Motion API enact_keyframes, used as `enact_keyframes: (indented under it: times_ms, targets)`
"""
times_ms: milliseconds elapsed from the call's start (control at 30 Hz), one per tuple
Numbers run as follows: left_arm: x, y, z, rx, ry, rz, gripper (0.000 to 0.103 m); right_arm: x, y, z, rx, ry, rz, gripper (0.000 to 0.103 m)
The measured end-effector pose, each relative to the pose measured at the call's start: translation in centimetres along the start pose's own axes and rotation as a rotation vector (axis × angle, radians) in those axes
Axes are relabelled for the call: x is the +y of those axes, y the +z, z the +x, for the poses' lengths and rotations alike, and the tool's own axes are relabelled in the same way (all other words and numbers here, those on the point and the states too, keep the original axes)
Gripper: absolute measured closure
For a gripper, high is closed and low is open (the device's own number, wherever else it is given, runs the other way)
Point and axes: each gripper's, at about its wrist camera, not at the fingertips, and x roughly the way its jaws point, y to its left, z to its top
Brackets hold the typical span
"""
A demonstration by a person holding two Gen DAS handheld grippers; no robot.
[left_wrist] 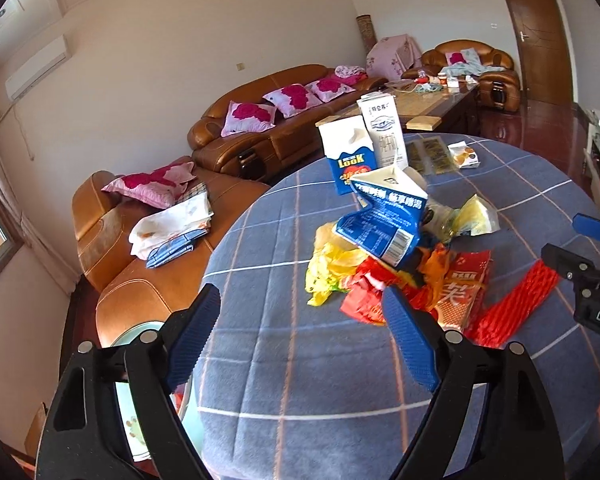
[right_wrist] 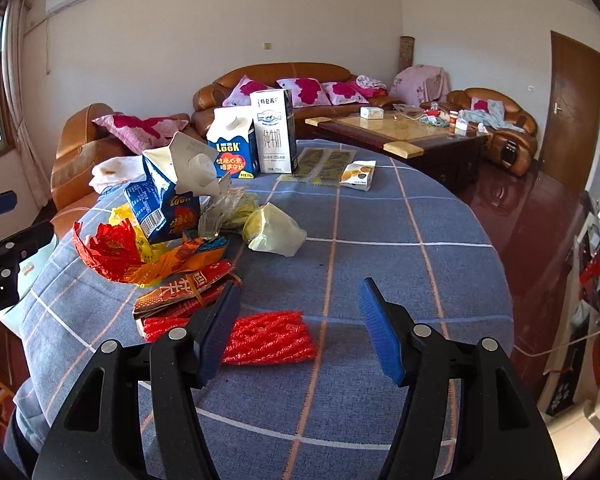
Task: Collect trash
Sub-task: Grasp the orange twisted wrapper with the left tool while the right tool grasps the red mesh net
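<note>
The right gripper (right_wrist: 300, 328) hangs over the blue checked worktop (right_wrist: 400, 264) with its jaws apart and nothing between them. A red ribbed wrapper (right_wrist: 268, 340) lies flat just beyond its left finger. Behind that wrapper sits a heap of red and orange packets (right_wrist: 172, 264), topped by a crushed blue carton (right_wrist: 164, 196). Farther back two upright cartons (right_wrist: 256, 140) stand side by side. At the left edge, beside the heap, the left gripper (right_wrist: 0, 240) shows.

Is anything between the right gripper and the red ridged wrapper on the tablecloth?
Nothing visible. The right gripper is open and empty; the red ridged wrapper lies flat just ahead, partly behind its left finger, with bare tablecloth around.
</note>
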Motion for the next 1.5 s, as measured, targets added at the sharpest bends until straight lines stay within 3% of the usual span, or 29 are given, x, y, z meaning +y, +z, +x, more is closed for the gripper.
enact_keyframes:
  times_ms: [133,200,300,333,400,433,500,567,633,967,1133,1333,1400,1433,1467,1500]
  targets:
    - [-2.2,-0.1,2.6,0.046,-0.035,0.046,0.022,0.2,-0.2,0.8,0.048,0.029,-0.009,0.04]
    - [-2.7,-0.5,3.5,0.081,-0.067,0.05,0.041,0.2,-0.6,1.5,0.096,0.047,-0.015,0.041]
    - [-2.9,-1.1,4.3,0.108,-0.109,0.046,0.06,0.6,-1.3,2.5,0.146,0.079,-0.024,0.052]
    - [-3.0,-1.3,4.4,0.114,-0.127,0.043,0.066,0.7,-1.5,2.6,0.152,0.093,-0.022,0.056]
    - [-3.3,-1.6,4.6,0.124,-0.161,0.055,0.089,0.8,-1.7,2.6,0.155,0.114,-0.027,0.066]
    - [-3.5,-1.7,4.7,0.129,-0.17,0.064,0.09,0.9,-1.6,2.6,0.159,0.124,-0.03,0.073]
    - [-3.5,-2.0,4.8,0.136,-0.186,0.058,0.103,1.0,-1.6,2.4,0.164,0.148,-0.023,0.084]
    - [-3.2,-2.1,4.6,0.131,-0.186,0.048,0.103,0.8,-1.6,1.8,0.151,0.141,-0.018,0.093]
    - [-2.7,-1.9,3.8,0.117,-0.189,0.038,0.103,0.6,-1.5,1.0,0.127,0.136,-0.007,0.094]
    - [0.8,-1.6,-0.7,0.033,-0.138,-0.021,0.103,0.7,-0.6,-2.0,0.031,0.116,0.013,0.094]
    - [3.5,-1.8,-3.1,-0.018,-0.05,-0.05,0.103,1.7,0.2,-3.0,-0.016,0.126,0.021,0.094]
    - [5.0,-2.5,-3.6,-0.018,-0.019,-0.058,0.103,3.2,0.9,-3.4,-0.045,0.125,-0.003,0.094]
    - [4.8,-2.6,-3.4,-0.016,-0.04,-0.059,0.094,3.5,0.7,-3.5,-0.048,0.112,-0.022,0.094]
    - [4.5,-2.7,-3.2,-0.017,-0.043,-0.057,0.084,3.4,0.5,-3.6,-0.049,0.102,-0.029,0.094]
    - [4.2,-2.7,-2.9,-0.019,-0.037,-0.05,0.06,3.3,0.3,-3.7,-0.049,0.089,-0.032,0.094]
    - [3.8,-2.7,-2.7,-0.024,-0.037,-0.042,0.046,3.0,0.1,-3.6,-0.048,0.078,-0.029,0.094]
